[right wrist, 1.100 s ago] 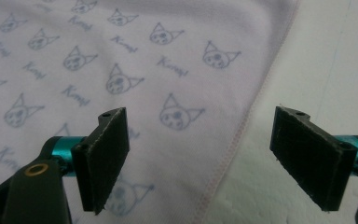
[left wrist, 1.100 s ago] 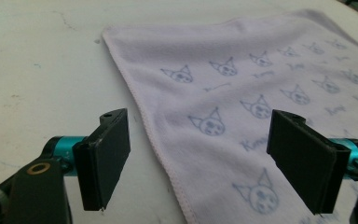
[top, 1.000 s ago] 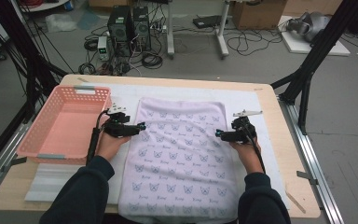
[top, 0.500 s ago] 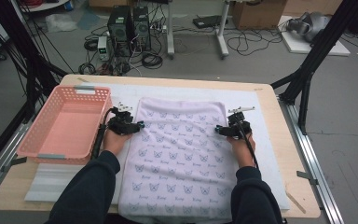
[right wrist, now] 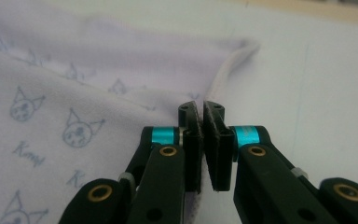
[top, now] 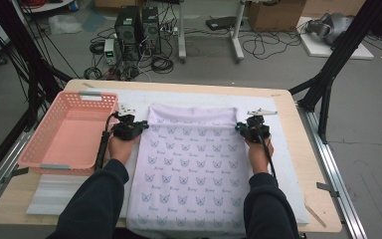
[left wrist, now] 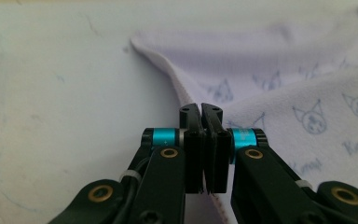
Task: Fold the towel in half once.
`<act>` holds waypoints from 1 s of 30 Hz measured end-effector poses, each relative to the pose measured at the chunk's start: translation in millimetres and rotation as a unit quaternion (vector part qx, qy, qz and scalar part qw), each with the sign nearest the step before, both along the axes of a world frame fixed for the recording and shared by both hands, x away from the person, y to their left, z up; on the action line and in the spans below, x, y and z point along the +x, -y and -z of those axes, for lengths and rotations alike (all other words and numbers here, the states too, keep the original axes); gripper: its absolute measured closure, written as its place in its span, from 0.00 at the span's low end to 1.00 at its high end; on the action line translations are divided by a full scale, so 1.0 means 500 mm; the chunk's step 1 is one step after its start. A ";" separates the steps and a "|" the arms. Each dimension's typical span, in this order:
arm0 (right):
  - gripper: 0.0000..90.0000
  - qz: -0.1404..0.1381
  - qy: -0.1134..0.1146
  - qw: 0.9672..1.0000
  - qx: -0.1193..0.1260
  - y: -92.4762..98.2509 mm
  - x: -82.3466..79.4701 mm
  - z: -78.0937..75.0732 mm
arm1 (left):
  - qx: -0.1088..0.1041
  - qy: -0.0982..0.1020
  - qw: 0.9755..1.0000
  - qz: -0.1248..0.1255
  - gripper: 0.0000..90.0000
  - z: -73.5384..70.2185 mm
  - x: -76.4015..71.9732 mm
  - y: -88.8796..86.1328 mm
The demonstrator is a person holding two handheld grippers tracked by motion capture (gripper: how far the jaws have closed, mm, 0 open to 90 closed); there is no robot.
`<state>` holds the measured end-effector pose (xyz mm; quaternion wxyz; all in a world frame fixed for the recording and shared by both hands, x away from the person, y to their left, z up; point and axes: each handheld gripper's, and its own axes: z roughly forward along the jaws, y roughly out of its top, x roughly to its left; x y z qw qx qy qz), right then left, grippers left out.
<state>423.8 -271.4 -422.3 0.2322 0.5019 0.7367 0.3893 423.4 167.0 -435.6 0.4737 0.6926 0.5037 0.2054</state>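
The white mat (top: 288, 164) covers most of the table, and everything here can be placed against it: the lilac cloth (top: 191, 169) printed with small cat faces lies flat down the mat's middle, its near end hanging a little over the mat's front edge, while the pink basket (top: 67, 132) sits off the mat's left side, with nothing in it. The cloth is spread in a single layer with no fold made yet (its far hem is only slightly ruffled), so by my reading the work is at its very beginning: the grasp is being taken, and the lifting, folding and any move toward the basket are all left to do. The left gripper (top: 138, 127) sits at the cloth's far left corner, toward the mat's back edge, and the right gripper (top: 242, 128) at the far right corner. In the left gripper view the jaws have just been closing and now stand together with the cloth's edge (left wrist: 186, 100) pinched between them; in the right gripper view the same holds, the jaws having just been closing and now pressed onto the cloth's corded hem (right wrist: 223, 70). Both corners look secured, which should let the far edge be raised evenly.
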 end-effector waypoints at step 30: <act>0.95 -0.083 0.010 0.994 0.075 0.056 -0.252 -0.013 | -0.053 0.001 0.991 0.125 0.96 -0.021 -0.235 -0.047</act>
